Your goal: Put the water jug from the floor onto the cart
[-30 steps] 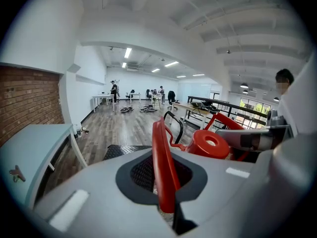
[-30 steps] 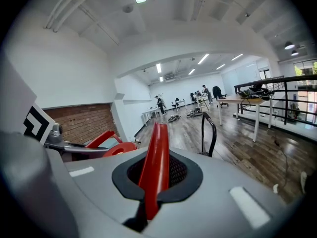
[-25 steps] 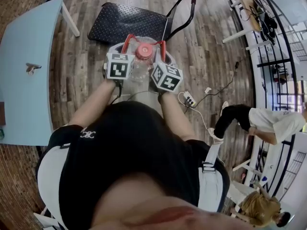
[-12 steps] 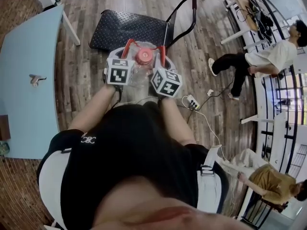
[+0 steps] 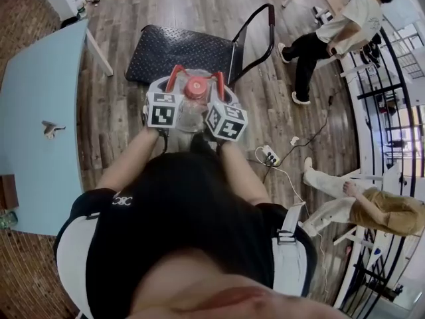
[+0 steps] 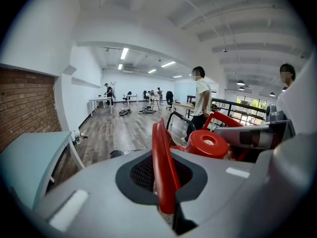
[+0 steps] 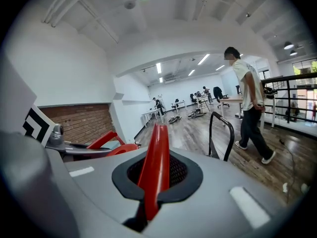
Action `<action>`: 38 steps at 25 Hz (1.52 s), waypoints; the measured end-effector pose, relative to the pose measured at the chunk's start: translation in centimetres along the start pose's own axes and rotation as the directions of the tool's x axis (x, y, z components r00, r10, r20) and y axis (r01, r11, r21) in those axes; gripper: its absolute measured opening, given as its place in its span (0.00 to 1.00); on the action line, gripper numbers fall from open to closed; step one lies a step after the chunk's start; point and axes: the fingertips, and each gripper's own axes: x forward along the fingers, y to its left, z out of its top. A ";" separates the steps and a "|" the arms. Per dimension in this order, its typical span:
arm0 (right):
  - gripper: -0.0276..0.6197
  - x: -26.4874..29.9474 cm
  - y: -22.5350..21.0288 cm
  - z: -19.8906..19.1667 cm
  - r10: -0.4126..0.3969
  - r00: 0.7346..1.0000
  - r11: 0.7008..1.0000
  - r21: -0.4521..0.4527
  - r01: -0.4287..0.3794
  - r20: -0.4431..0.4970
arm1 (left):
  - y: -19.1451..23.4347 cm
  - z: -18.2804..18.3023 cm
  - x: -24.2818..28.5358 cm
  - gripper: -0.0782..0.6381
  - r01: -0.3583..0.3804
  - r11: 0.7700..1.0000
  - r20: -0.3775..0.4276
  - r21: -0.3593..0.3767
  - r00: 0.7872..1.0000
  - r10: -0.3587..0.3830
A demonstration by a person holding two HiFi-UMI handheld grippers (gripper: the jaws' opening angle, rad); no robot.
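The clear water jug (image 5: 191, 108) with a red cap (image 5: 196, 88) hangs off the floor, squeezed between my two grippers. My left gripper (image 5: 174, 75) presses its left side and my right gripper (image 5: 220, 78) its right side. Both have their red jaws shut, with nothing between them. The black flat cart (image 5: 179, 48) lies just beyond the jug, its handle (image 5: 255, 28) at the right. The left gripper view shows the shut left gripper (image 6: 159, 128), the cap (image 6: 208, 144) and the cart handle (image 6: 179, 119). In the right gripper view are the shut right gripper (image 7: 159, 130) and the cart handle (image 7: 221, 133).
A light blue table (image 5: 40, 111) stands at the left. A power strip (image 5: 270, 156) with its cable lies on the wood floor to my right. A person (image 5: 332, 32) walks past the cart's far right, another (image 5: 372, 208) sits lower right by a railing (image 5: 392, 98).
Both grippers have carried the jug forward, closer to the cart's near edge. The walking person at the right has moved further up the picture.
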 end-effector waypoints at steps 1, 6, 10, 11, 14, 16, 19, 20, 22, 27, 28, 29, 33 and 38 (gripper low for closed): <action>0.07 0.9 -0.2 0.1 0.006 1.000 1.000 -0.001 -0.006 -0.003 | 0.3 0.0 1.0 0.12 -0.005 1.000 -0.005 0.001 1.000 0.005; 0.07 5.8 -2.8 2.1 0.026 1.000 1.000 -0.008 -0.026 -0.017 | 0.6 3.1 5.3 0.12 -0.033 0.999 0.003 -0.001 0.999 0.033; 0.07 9.9 -5.0 4.4 0.048 0.998 0.999 0.000 -0.048 -0.028 | 1.3 5.6 9.6 0.12 -0.054 0.998 0.034 -0.031 0.998 0.055; 0.07 11.0 -5.7 5.0 0.053 0.998 0.999 0.002 -0.053 -0.032 | 1.4 6.3 10.7 0.12 -0.059 0.998 0.035 -0.034 0.998 0.060; 0.07 14.4 -8.2 6.6 0.056 0.997 0.998 0.006 -0.056 -0.049 | 1.4 8.5 14.7 0.12 -0.068 0.997 0.032 -0.022 0.997 0.069; 0.07 16.7 -10.0 7.5 0.058 0.996 0.998 0.011 -0.057 -0.066 | 1.2 10.0 17.4 0.12 -0.071 0.997 0.025 -0.011 0.997 0.071; 0.07 20.0 -12.3 8.4 0.074 0.991 0.997 0.032 -0.071 -0.111 | 0.9 11.8 20.7 0.12 -0.080 0.997 0.018 0.000 0.997 0.080; 0.07 21.0 -12.9 8.6 0.087 0.988 0.996 0.045 -0.082 -0.131 | 0.8 12.0 22.0 0.12 -0.085 0.996 0.016 0.000 0.996 0.085; 0.07 23.1 -14.3 9.2 0.114 0.980 0.992 0.065 -0.104 -0.165 | 0.9 12.6 24.7 0.12 -0.094 0.996 0.011 -0.004 0.996 0.094; 0.07 26.1 -17.2 8.9 0.143 0.959 0.989 0.078 -0.128 -0.243 | 0.3 12.7 29.0 0.12 -0.106 0.994 -0.020 -0.013 0.994 0.106; 0.07 26.8 -17.7 8.9 0.146 0.955 0.988 0.082 -0.129 -0.260 | 0.3 12.9 29.8 0.12 -0.105 0.994 -0.024 -0.011 0.994 0.104; 0.07 27.5 -18.3 8.9 0.146 0.950 0.988 0.085 -0.127 -0.276 | 0.2 13.4 30.8 0.12 -0.102 0.995 -0.028 -0.006 0.994 0.101; 0.07 30.0 -20.5 9.0 0.134 0.936 0.989 0.096 -0.108 -0.325 | -0.3 14.8 33.7 0.12 -0.078 0.997 -0.056 0.025 0.995 0.079; 0.08 32.1 -21.9 8.2 0.115 0.920 0.991 0.102 -0.083 -0.375 | -0.2 14.6 36.9 0.12 -0.047 0.998 -0.090 0.036 0.995 0.050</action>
